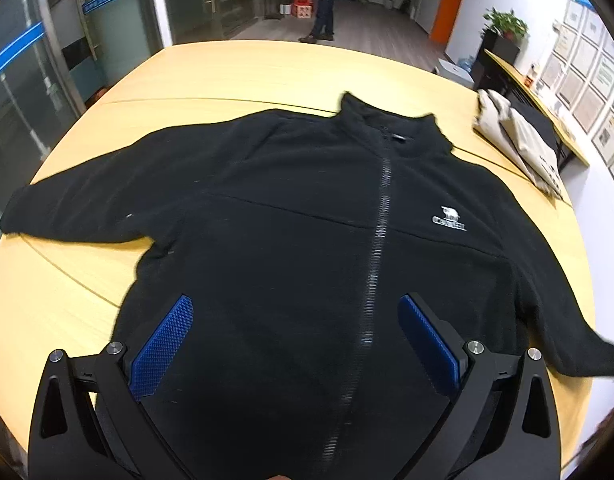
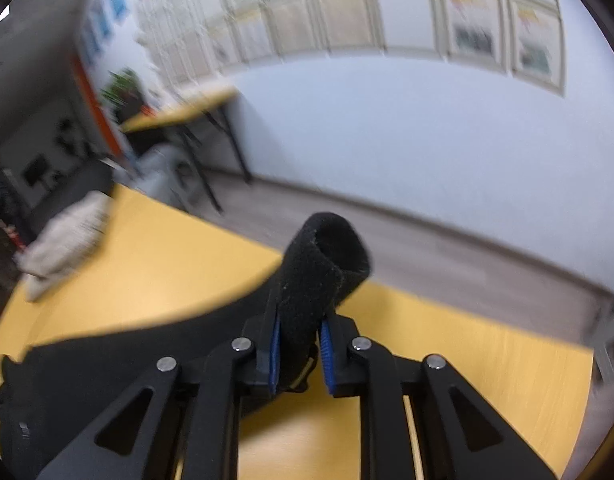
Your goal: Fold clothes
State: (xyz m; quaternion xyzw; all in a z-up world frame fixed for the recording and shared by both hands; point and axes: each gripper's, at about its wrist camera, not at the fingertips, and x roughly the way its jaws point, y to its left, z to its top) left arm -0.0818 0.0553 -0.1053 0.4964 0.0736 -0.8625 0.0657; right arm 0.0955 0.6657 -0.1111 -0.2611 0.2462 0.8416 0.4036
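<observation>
A black fleece jacket lies face up on the yellow wooden table, zipped, collar away from me, both sleeves spread out. My left gripper hovers open over its lower hem, blue pads wide apart, nothing between them. In the right wrist view my right gripper is shut on the jacket's sleeve cuff, which sticks up past the fingertips, lifted above the table. The rest of that sleeve trails down to the left.
A folded beige and grey garment pile sits at the table's far right edge, blurred in the right wrist view as the pile. A person stands on the floor beyond the table. A side table stands by the wall.
</observation>
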